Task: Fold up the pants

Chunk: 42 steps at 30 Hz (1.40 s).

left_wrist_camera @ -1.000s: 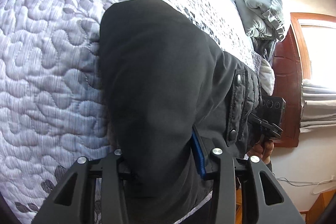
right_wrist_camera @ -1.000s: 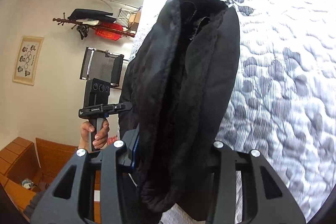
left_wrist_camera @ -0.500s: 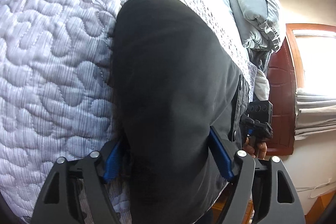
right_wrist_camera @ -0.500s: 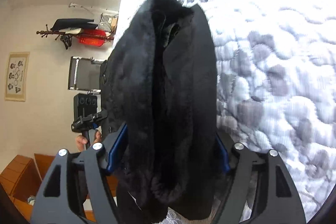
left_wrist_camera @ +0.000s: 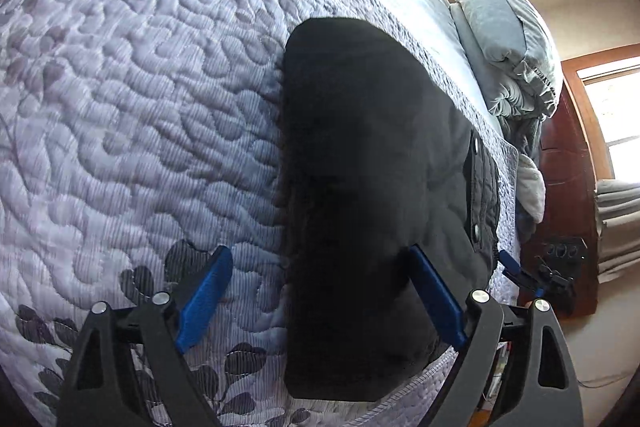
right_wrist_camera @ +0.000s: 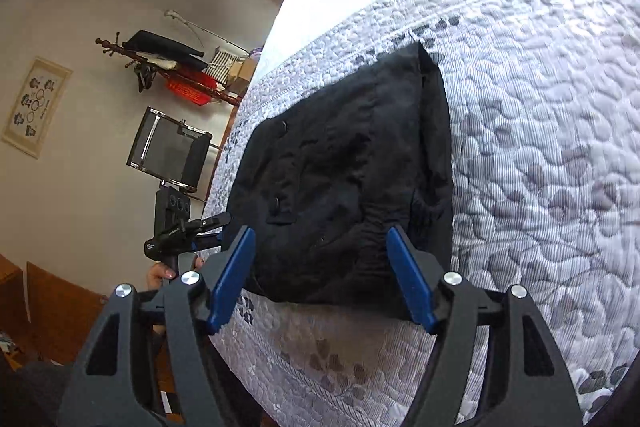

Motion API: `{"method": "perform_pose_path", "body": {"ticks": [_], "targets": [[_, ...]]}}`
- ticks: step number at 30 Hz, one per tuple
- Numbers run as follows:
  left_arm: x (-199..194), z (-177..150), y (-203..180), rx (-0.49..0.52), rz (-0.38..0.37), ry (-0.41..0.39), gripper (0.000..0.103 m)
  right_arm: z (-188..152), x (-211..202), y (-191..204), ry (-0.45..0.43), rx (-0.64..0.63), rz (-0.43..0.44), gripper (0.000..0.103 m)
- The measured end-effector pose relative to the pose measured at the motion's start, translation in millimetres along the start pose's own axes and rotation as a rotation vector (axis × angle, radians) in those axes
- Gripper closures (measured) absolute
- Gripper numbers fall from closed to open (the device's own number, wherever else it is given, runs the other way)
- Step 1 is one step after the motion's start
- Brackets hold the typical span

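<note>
Although small white lettering shows on the left gripper's (right_wrist_camera: 188, 233) black body in the right wrist view, it is too small to read, and no other brand or label can be made out. Folded into a thick black block, the pants (left_wrist_camera: 368, 195) lie on the quilted grey-white bedspread (left_wrist_camera: 132, 99) near its edge, with snap buttons (left_wrist_camera: 476, 147) and a puffy quilted panel along one side (the fabric looks padded). In the left wrist view the left gripper (left_wrist_camera: 320, 301) has just been opening: its blue fingers (left_wrist_camera: 204, 293) stand wide apart, one clear of the cloth, the other just beside it. Ahead of the right gripper (right_wrist_camera: 320, 277) the block lies between the spread fingers (right_wrist_camera: 412, 287), released; those jaws have eased slightly inward
</note>
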State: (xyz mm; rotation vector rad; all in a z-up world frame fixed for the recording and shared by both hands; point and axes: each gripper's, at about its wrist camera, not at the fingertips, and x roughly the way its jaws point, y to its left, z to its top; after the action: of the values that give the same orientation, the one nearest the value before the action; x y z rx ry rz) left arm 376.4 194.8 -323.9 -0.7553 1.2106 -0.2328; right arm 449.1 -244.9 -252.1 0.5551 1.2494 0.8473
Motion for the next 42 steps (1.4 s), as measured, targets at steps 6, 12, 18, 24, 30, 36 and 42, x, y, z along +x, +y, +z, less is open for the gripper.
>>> {"method": "perform_pose_path", "body": {"ticks": [6, 12, 18, 24, 30, 36, 42], "targets": [[-6, -10, -4, -0.008, 0.022, -0.037, 0.012, -7, 0, -8, -0.027, 0.083, 0.005, 0.036], [-67, -41, -44, 0.134, 0.100, -0.198, 0.007, -31, -48, 25, -0.187, 0.076, -0.053, 0.034], [-133, -94, -85, 0.243, 0.179, -0.357, 0.004, -83, -95, 77, -0.347, 0.005, -0.210, 0.017], [-186, -144, -113, 0.238, 0.190, -0.448, 0.004, -141, -127, 122, -0.422, -0.009, -0.267, 0.013], [-234, -205, -148, 0.315, 0.348, -0.529, 0.004, -202, -161, 186, -0.468, -0.102, -0.323, 0.010], [-271, -262, -182, 0.367, 0.408, -0.595, 0.004, -256, -184, 250, -0.504, -0.227, -0.382, 0.009], [-300, -315, -212, 0.399, 0.427, -0.646, 0.004, -299, -192, 309, -0.529, -0.370, -0.432, 0.005]]}}
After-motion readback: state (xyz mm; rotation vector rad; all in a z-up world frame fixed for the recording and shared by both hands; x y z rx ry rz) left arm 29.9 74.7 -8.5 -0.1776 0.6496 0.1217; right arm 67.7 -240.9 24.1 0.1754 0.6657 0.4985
